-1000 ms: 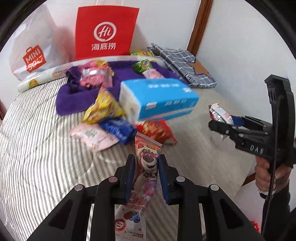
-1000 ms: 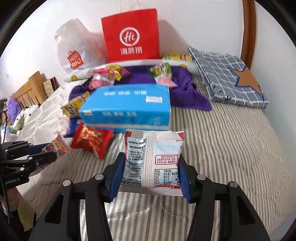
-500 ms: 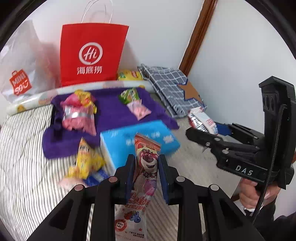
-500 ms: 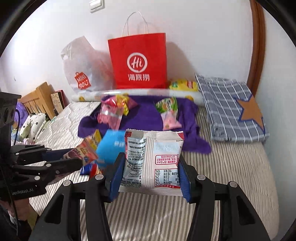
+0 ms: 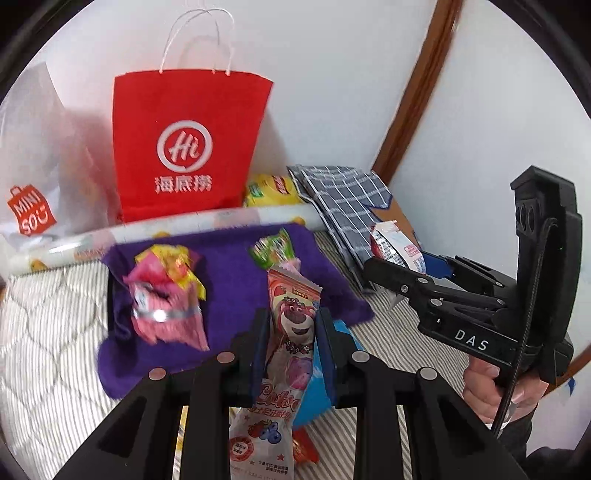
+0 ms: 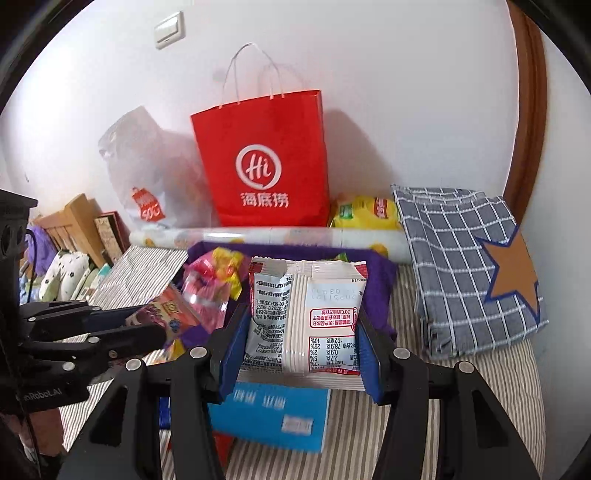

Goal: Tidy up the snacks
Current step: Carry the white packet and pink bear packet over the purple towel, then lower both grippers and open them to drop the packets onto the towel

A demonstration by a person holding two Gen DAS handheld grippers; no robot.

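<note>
While each tool pinches one packet, left tool (image 5: pixel 291 332) grips pink bear snack (image 5: pixel 291 321), right tool (image 6: pixel 301 343) white packet (image 6: pixel 314 317).

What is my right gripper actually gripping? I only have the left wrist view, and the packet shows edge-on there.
Observer: The right gripper is shut on a white and red snack packet. Its nutrition-table side faces the camera, with the print upside down.
Operator: Anything on the wall I can't see?
Observer: A white wall switch sits high up, to the left of the red Haidilao paper bag.
Operator: And past the bed's left edge?
Observer: A wooden bed frame stands there, against the wall.
</note>
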